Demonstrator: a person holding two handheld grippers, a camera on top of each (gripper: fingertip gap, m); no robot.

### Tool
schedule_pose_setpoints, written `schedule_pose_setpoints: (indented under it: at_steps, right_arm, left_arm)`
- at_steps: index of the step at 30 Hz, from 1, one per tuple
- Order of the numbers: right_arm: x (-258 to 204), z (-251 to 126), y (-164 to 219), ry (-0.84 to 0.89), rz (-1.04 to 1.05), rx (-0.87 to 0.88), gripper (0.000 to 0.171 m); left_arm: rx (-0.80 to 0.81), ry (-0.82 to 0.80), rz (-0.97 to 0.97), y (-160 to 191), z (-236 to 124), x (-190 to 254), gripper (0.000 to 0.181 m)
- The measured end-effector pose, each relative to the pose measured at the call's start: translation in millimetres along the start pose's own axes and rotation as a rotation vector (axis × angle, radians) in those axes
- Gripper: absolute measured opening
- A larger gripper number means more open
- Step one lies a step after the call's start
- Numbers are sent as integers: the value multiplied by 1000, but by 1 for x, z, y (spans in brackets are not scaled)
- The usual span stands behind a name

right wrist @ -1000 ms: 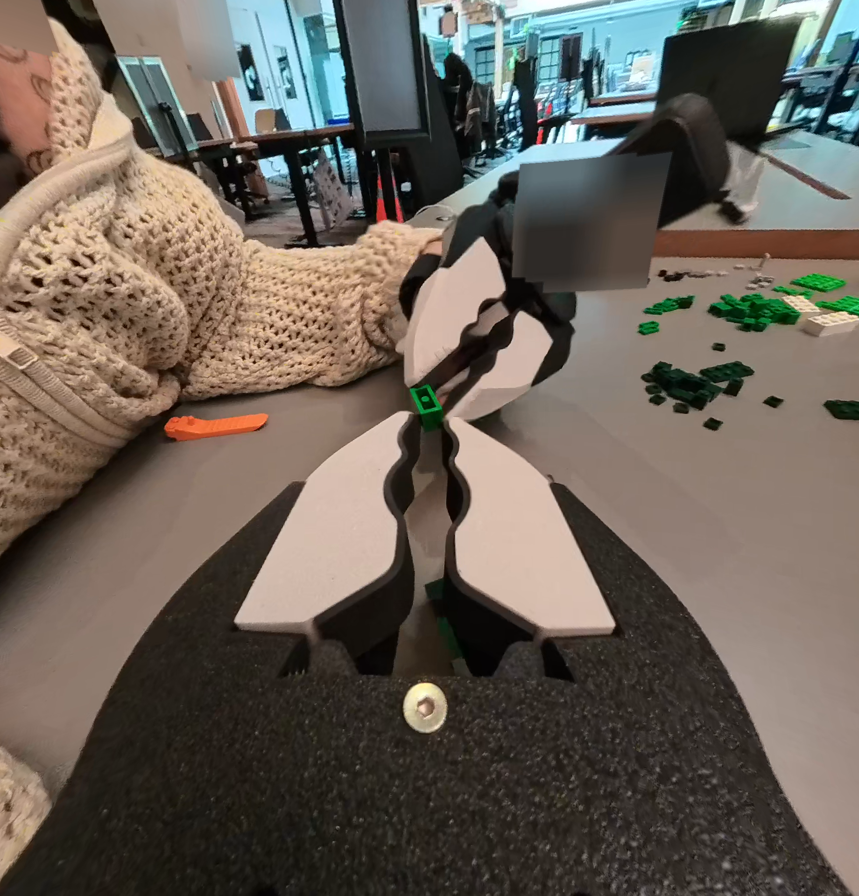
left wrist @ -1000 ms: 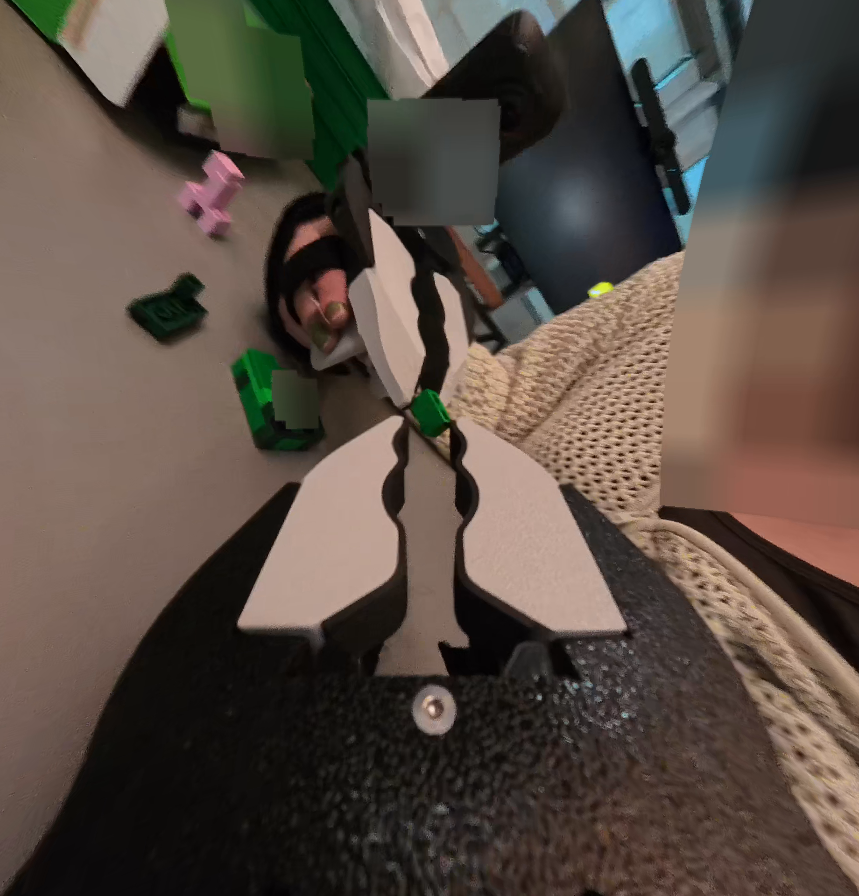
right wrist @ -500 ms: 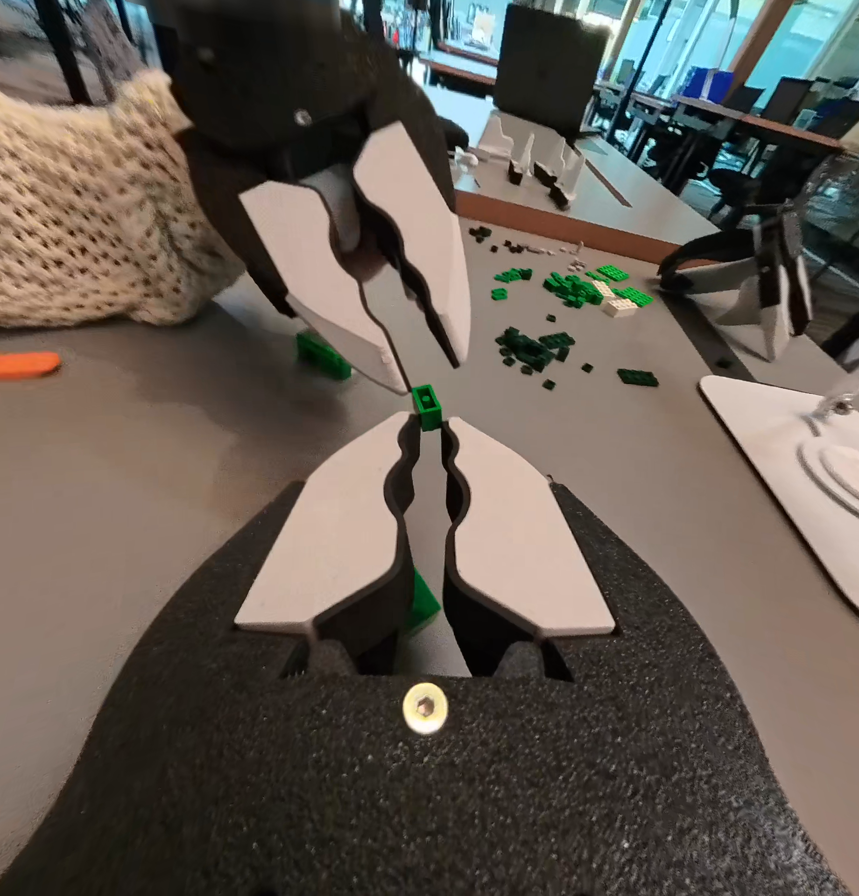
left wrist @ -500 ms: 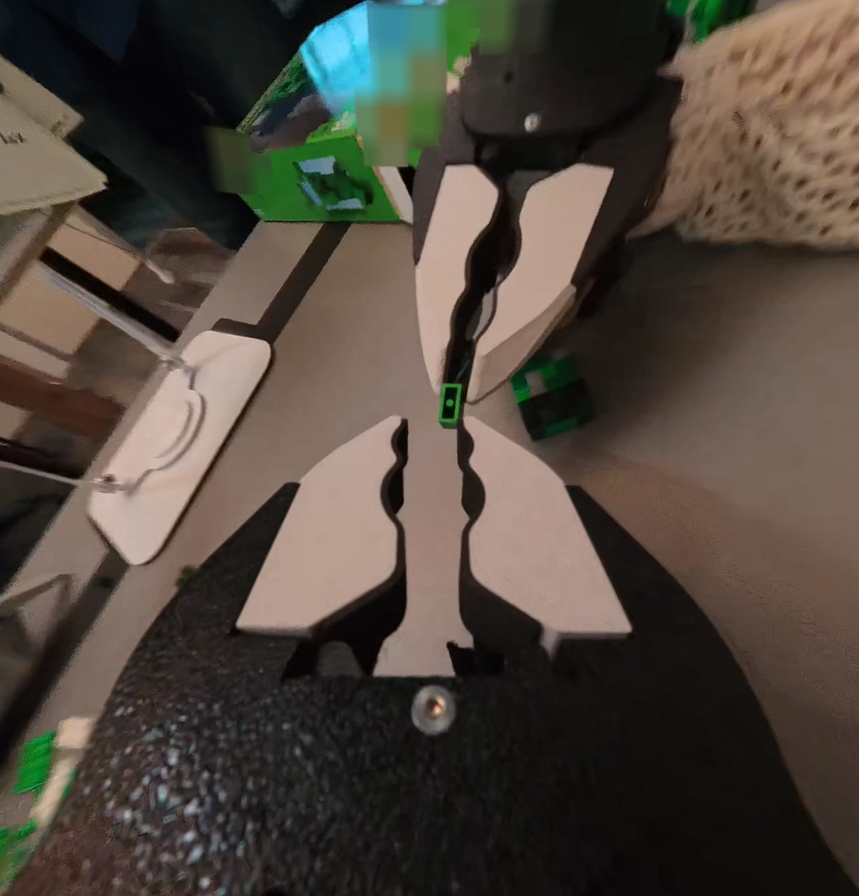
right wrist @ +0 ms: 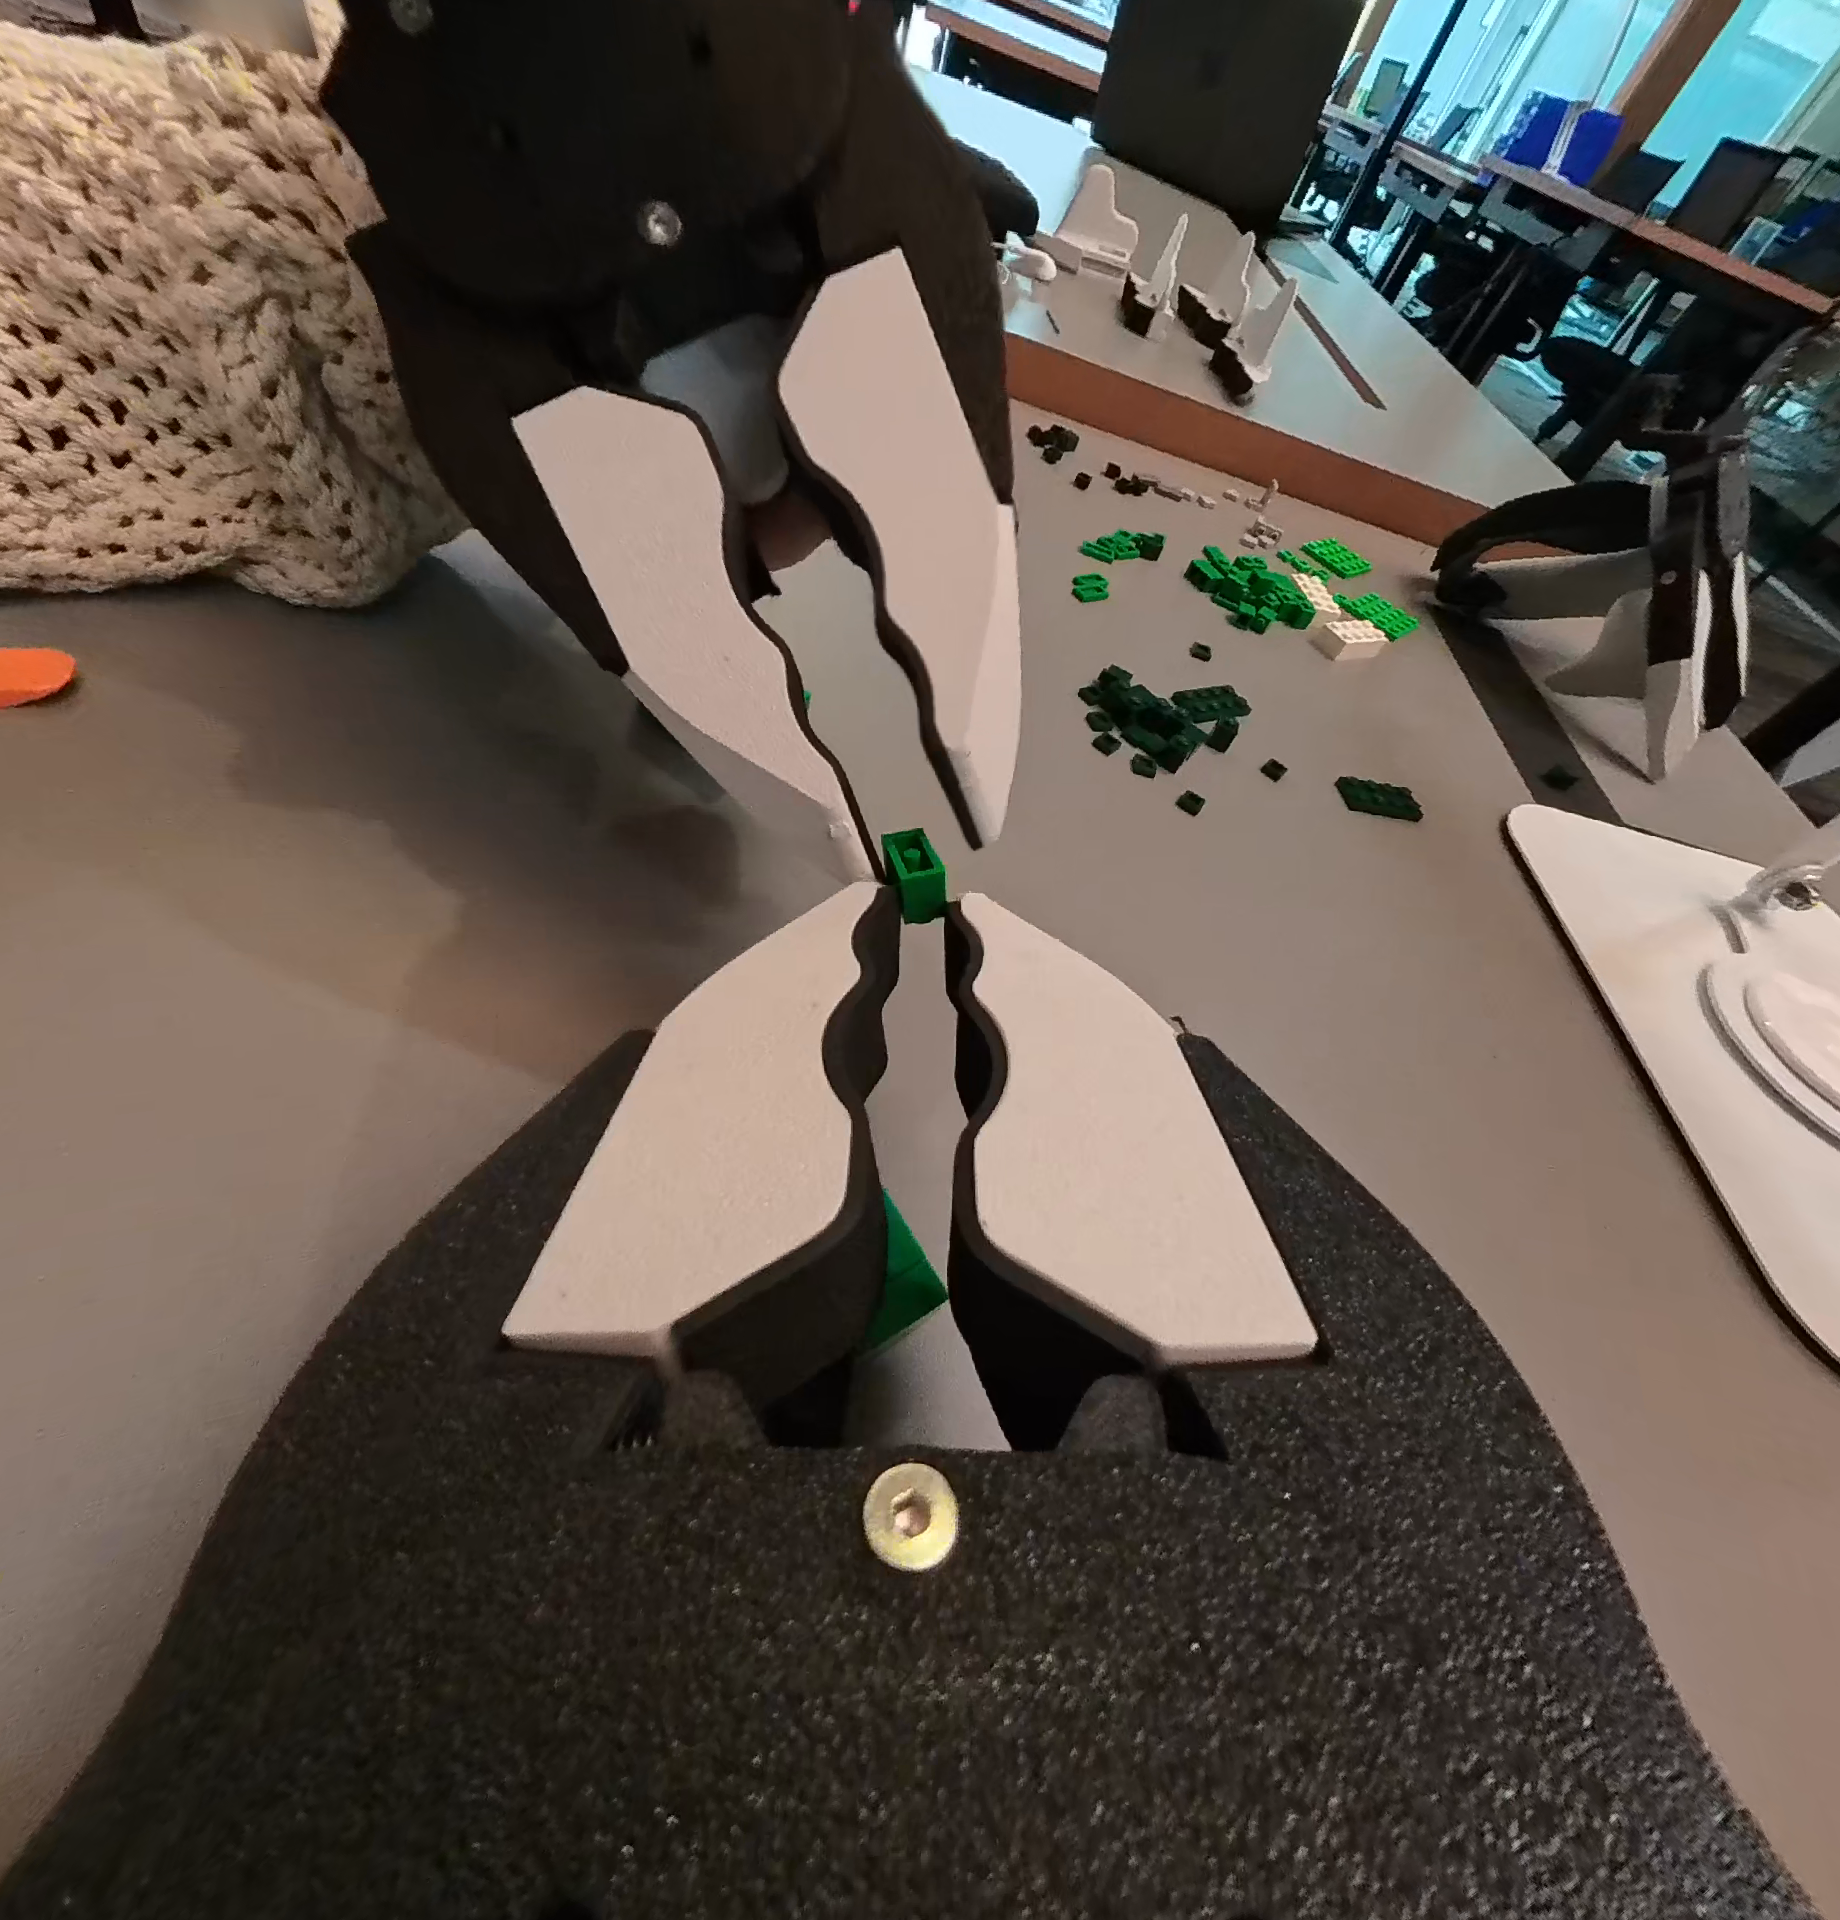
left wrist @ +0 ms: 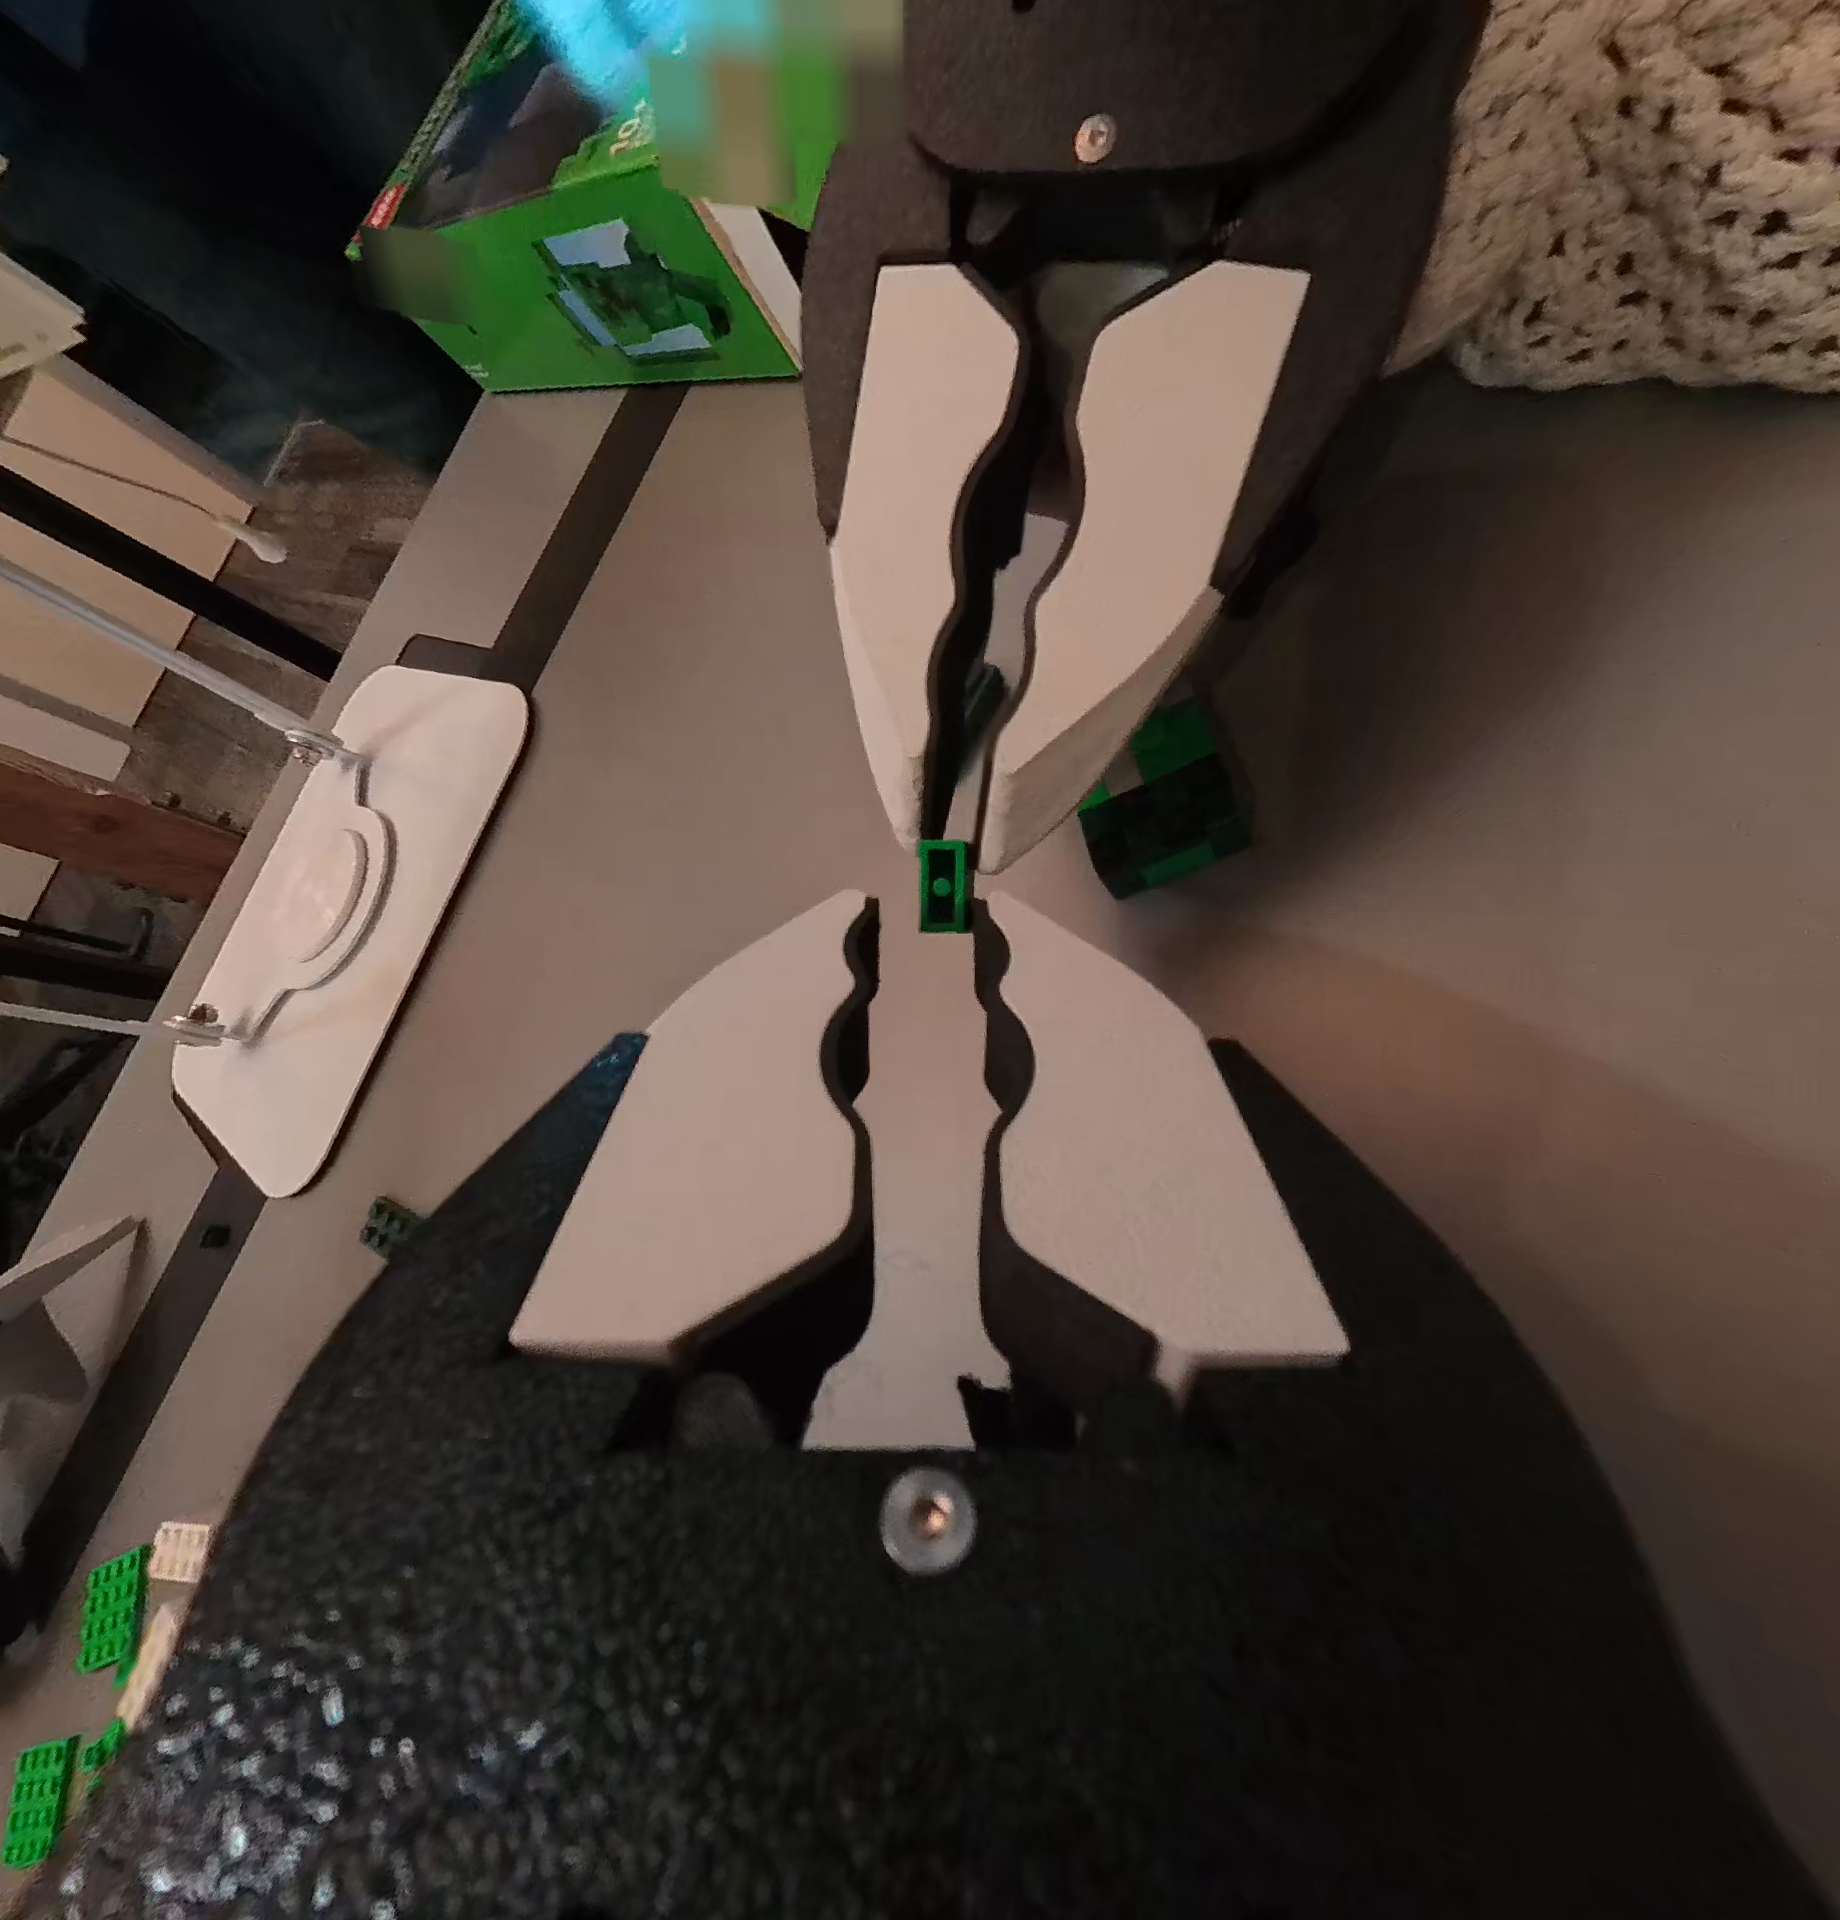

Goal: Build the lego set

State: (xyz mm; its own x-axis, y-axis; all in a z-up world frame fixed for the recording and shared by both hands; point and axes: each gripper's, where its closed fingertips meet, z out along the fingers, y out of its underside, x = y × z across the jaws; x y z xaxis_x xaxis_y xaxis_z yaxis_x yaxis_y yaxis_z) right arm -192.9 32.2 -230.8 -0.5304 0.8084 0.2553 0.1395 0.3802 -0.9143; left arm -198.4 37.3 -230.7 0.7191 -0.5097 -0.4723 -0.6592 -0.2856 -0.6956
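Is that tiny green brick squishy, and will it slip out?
Probably stiff: the green brick looks boxy and hard, pinched in the right gripper. Likely very light, being tiny beside that gripper. It might slip, since only the very tips hold its smooth sides.

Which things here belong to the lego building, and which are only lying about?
For the job:
small green brick, shut in the right gripper
left gripper
loose green pieces
green block assembly
green set box

Lying about:
orange tool
white stand base
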Motion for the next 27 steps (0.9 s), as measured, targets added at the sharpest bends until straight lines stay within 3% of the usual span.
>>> schedule_pose_setpoints:
  at_steps: [11, 16, 23, 27]
  right_arm:
    - [-4, 2, 2, -20, -20, -19, 8]
    - [2, 1, 0, 6, 5, -1, 9]
    - [29, -9, 2, 200, -29, 8, 19]
    - [49, -17, -4, 344, -16, 43, 22]
  left_arm:
    - [-5, 75, -33, -1, 0, 8, 8]
    - [-3, 33, -32, -2, 1, 1, 8]
    - [107, -424, -96, 3, -15, -66, 8]
    - [173, -562, -150, 9, -23, -81, 8]
